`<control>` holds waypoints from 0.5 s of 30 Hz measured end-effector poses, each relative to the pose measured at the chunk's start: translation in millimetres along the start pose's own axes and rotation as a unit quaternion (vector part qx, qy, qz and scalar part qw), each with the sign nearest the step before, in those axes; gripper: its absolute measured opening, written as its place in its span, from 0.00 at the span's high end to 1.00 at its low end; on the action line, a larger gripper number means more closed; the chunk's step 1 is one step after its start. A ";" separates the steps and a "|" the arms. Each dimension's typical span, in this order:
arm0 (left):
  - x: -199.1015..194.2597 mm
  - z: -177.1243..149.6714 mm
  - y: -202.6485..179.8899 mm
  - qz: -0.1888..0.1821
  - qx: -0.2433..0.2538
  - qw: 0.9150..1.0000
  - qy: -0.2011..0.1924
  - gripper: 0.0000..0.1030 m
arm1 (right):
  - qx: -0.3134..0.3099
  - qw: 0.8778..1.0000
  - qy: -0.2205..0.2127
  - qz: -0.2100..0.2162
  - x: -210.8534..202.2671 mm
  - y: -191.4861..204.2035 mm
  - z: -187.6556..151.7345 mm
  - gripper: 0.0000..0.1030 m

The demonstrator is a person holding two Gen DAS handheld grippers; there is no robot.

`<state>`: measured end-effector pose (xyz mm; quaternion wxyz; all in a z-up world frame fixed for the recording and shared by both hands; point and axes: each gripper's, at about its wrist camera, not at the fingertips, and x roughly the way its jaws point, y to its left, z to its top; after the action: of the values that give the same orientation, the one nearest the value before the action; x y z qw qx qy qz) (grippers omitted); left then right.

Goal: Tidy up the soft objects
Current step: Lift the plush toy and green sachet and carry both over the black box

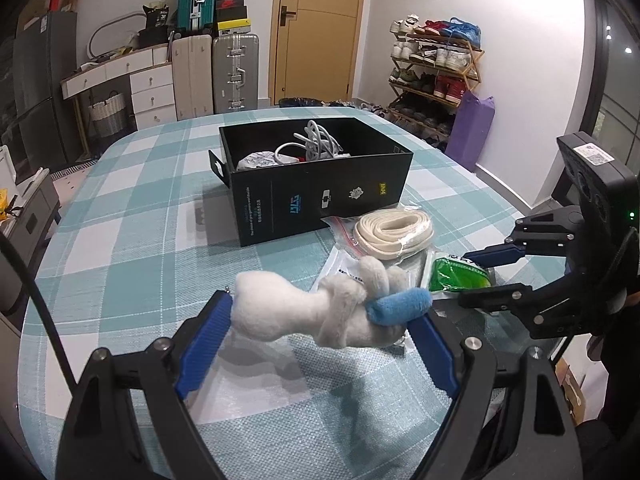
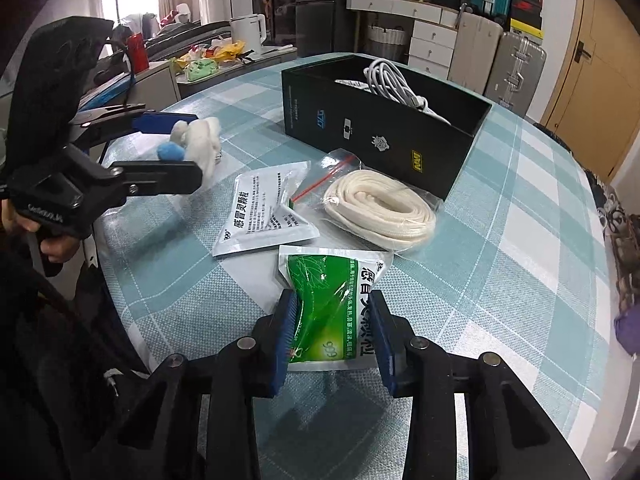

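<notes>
My left gripper (image 1: 320,316) is shut on a white plush toy with a blue part (image 1: 320,312) and holds it just above the checked tablecloth; the toy also shows in the right wrist view (image 2: 196,142). My right gripper (image 2: 334,312) is shut on a green sachet (image 2: 332,304), which crumples between the blue pads (image 2: 286,328); the sachet also shows in the left wrist view (image 1: 460,278). A black open box (image 1: 320,196) (image 2: 384,136) stands beyond, holding white cables (image 1: 316,142).
A white sachet (image 2: 264,212) and a bagged coil of cream rope (image 2: 380,204) (image 1: 394,234) lie between the grippers and the box. The round table's edge (image 2: 108,240) is close on the near side. Suitcases, drawers and a shoe rack stand behind.
</notes>
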<state>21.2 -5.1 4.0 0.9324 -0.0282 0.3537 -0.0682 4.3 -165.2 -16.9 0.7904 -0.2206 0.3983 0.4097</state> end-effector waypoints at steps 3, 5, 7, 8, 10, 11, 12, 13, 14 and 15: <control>-2.3 0.9 1.0 0.003 -0.003 1.000 -0.004 0.16 | -0.007 1.000 -0.006 -0.001 -6.1 1.4 0.5 0.65; -3.5 2.2 2.0 0.004 -0.005 1.000 -0.007 0.16 | -0.009 1.000 -0.010 -0.002 -10.0 2.0 0.5 0.65; -4.4 3.3 2.7 0.005 -0.007 1.000 -0.009 0.16 | -0.013 1.000 -0.015 -0.001 -13.7 2.0 0.9 0.65; -4.7 3.8 3.0 0.006 -0.007 1.000 -0.010 0.16 | -0.014 1.000 -0.018 0.000 -15.4 2.5 0.5 0.65; -5.5 4.6 2.9 0.006 -0.007 1.000 -0.011 0.16 | -0.017 1.000 -0.023 0.002 -19.4 4.0 1.3 0.65; -5.8 5.3 2.7 0.006 -0.008 1.000 -0.012 0.16 | -0.020 0.999 -0.027 0.004 -22.4 5.3 1.7 0.65; -5.8 5.6 2.7 0.006 -0.008 1.000 -0.012 0.16 | -0.022 0.999 -0.030 0.006 -24.6 6.2 2.1 0.65; -5.7 6.2 2.7 0.006 -0.008 1.000 -0.012 0.16 | -0.023 0.999 -0.033 0.008 -26.3 6.8 2.5 0.65; -5.8 6.8 2.6 0.006 -0.007 1.000 -0.012 0.16 | -0.024 0.999 -0.035 0.006 -28.4 7.6 2.7 0.65; -6.1 7.0 2.5 0.007 -0.007 1.000 -0.012 0.16 | -0.024 0.999 -0.037 0.005 -29.5 7.9 2.9 0.65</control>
<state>21.6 -1.7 13.0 0.9370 -0.0334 0.3427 -0.0592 -11.1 -172.7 8.5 0.7966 -0.2224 0.3603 0.4314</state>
